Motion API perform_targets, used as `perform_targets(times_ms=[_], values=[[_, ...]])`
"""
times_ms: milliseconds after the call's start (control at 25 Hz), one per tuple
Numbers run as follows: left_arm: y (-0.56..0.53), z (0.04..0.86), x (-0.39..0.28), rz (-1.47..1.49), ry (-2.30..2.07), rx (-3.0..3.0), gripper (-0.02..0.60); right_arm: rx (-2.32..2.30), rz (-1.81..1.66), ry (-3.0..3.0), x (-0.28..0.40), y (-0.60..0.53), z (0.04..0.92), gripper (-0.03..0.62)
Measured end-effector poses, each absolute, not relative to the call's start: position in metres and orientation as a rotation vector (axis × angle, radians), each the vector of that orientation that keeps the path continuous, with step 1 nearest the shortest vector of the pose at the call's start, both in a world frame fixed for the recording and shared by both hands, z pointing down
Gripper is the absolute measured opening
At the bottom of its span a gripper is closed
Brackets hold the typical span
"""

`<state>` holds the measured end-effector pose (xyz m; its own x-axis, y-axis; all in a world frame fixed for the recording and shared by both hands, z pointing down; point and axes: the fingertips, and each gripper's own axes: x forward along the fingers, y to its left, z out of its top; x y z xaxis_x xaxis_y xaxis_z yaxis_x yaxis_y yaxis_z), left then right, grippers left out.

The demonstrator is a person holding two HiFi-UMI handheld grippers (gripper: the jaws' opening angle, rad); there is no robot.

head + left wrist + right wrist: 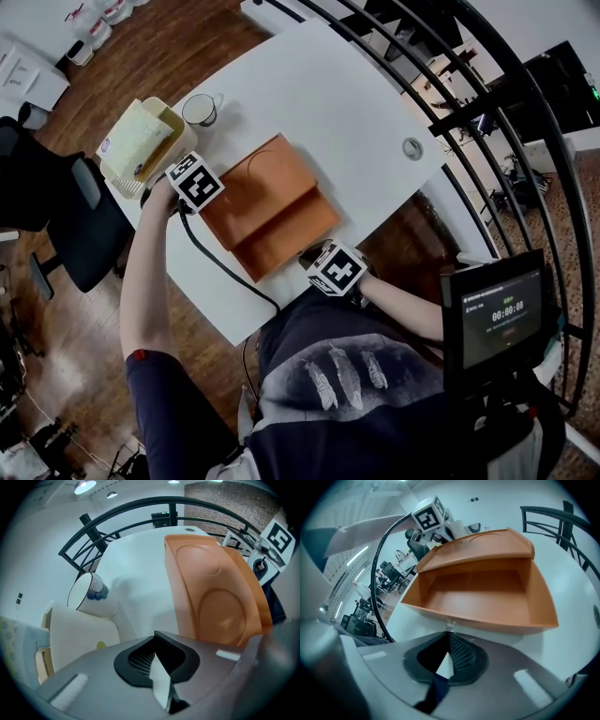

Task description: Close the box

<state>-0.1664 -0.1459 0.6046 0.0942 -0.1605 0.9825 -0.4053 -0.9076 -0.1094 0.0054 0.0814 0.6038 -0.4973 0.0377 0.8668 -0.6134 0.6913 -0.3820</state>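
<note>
Orange box [270, 204] sits mid-counter [356, 112], open. Lid lies back toward 11 o'clock, shallow tray toward 5 o'clock, curved line pressed into lid. I read left hand-held gripper [192, 183] at lid's 9 o'clock corner, jaws pressed together, nothing between them; contact with lid unclear. Right hand-held gripper [336, 269] at tray's 5 o'clock edge, jaws likewise together, gripping nothing, tips just at front wall.
</note>
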Motion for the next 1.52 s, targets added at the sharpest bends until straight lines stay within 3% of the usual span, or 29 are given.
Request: perform_targets(times_ms=[1520], values=[[-0.144,0.599,-0.162,1.956,-0.578,2.171,0.014,0.555,0.912,-1.976,-0.006,0.052,0.596,0.005]])
